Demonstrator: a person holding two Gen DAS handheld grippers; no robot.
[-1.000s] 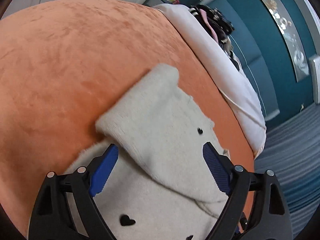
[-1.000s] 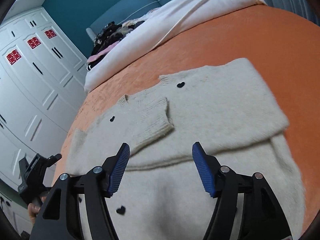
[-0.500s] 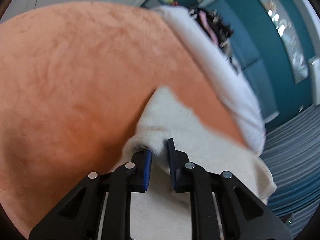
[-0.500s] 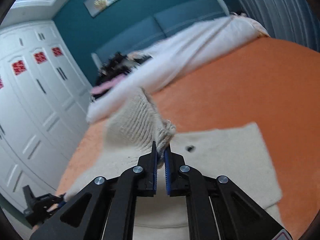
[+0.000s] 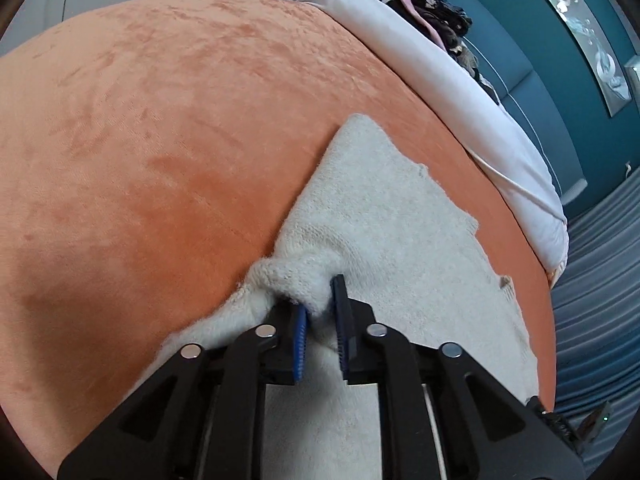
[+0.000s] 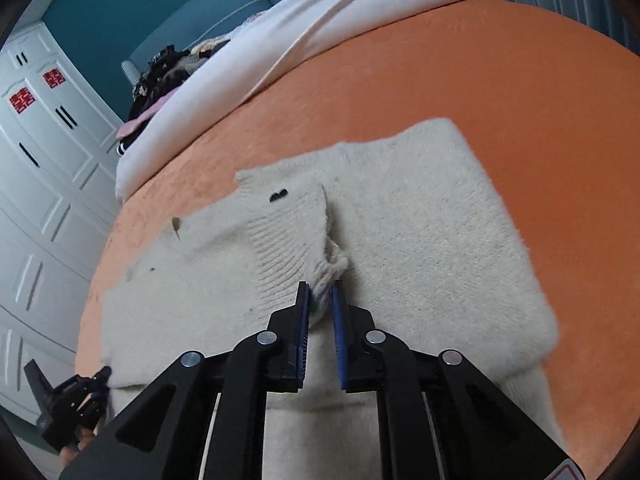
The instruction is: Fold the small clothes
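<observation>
We list one cream knit sweater (image 6: 420, 240), lying flat on the orange bedspread (image 5: 160, 140) of a bed, with small black marks on its front and a ribbed cuff folded over the body.

Left gripper (image 5: 322, 316): its blue-padded fingers (image 5: 301, 340) have just been easing apart a little after closing, yet we still see a bunched fold of the sweater (image 5: 380, 220) pinched between them, near the garment's edge where it meets the bare orange cover.

Right gripper (image 6: 320, 304): its fingers (image 6: 303, 328) have likewise just been opening slightly, and remain clamped on the end of the ribbed sleeve cuff (image 6: 288, 240), which lies across the middle of the sweater.

Also on the bed, toward the headboard end: a white duvet (image 6: 280, 40) rolled back, and a heap of dark clothes (image 6: 160, 72) beside it. White wardrobe doors (image 6: 36, 128) stand past the bed's side edge.
</observation>
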